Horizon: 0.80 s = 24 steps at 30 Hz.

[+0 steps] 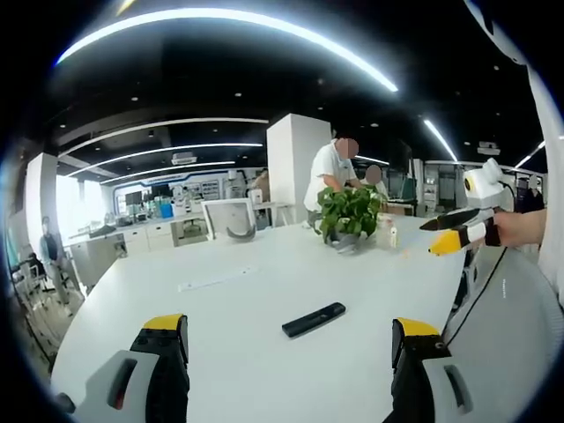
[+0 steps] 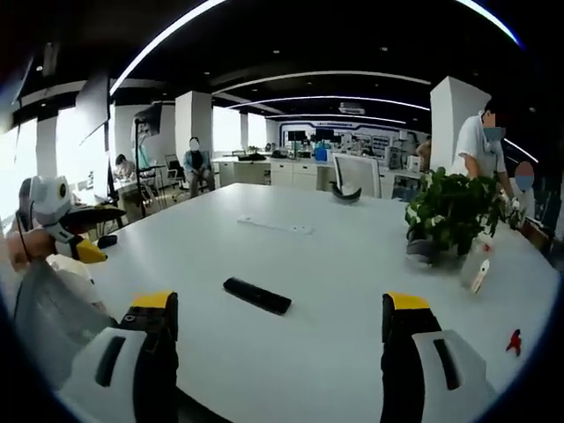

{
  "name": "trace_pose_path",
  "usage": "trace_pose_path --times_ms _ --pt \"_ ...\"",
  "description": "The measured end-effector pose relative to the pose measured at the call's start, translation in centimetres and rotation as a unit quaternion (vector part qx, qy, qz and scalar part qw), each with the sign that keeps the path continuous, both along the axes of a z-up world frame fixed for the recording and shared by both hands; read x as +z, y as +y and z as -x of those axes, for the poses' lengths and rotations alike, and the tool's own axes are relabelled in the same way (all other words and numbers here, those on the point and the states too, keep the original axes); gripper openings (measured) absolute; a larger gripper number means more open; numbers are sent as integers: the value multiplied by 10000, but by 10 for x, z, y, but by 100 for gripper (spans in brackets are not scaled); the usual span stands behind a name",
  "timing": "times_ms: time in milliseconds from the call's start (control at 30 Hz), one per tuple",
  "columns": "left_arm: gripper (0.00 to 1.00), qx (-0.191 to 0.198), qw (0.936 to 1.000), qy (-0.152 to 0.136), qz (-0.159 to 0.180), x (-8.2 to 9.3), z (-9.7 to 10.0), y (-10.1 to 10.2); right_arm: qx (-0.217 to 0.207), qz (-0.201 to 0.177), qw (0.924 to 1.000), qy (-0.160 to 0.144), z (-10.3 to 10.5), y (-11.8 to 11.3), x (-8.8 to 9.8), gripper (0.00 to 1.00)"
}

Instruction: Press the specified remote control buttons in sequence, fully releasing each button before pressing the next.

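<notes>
A slim black remote control [image 1: 314,319] lies flat on the white table [image 1: 229,335], ahead of my left gripper [image 1: 291,357], whose jaws stand wide open with nothing between them. In the right gripper view the same remote [image 2: 256,295] lies ahead and left of centre, beyond my open right gripper [image 2: 278,348]. The right gripper [image 1: 458,231] also shows at the right of the left gripper view, held by a hand above the table's edge. The left gripper [image 2: 84,238] appears at the left of the right gripper view, over the table's left edge.
A potted green plant [image 1: 350,214] stands on the table's far side, with a small white bottle [image 2: 480,275] beside it. A white strip [image 2: 274,225] lies further back. A small red object [image 2: 513,340] sits at the right edge. Several people stand or sit around the office.
</notes>
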<state>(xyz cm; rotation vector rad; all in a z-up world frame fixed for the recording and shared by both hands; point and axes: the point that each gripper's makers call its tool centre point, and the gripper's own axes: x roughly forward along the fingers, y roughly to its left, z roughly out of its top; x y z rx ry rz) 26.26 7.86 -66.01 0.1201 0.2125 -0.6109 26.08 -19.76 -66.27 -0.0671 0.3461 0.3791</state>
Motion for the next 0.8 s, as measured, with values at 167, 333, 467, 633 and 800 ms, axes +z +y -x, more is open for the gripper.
trace_pose_path --times_ms 167,333,467,633,800 --pt "100 49 10000 -19 -7 1 0 2 -4 163 9994 -304 4 -2 13 100" --pt "100 60 10000 -26 -25 1 0 3 -39 72 9995 -295 4 -1 9 96" --pt "100 67 10000 -20 -67 1 0 3 12 314 9985 -437 3 2 10 94" --pt "100 90 9999 -30 -78 1 0 4 42 534 9974 -475 2 4 10 92" --pt "100 62 9998 -20 -175 -1 0 3 37 509 9970 -574 3 3 14 90"
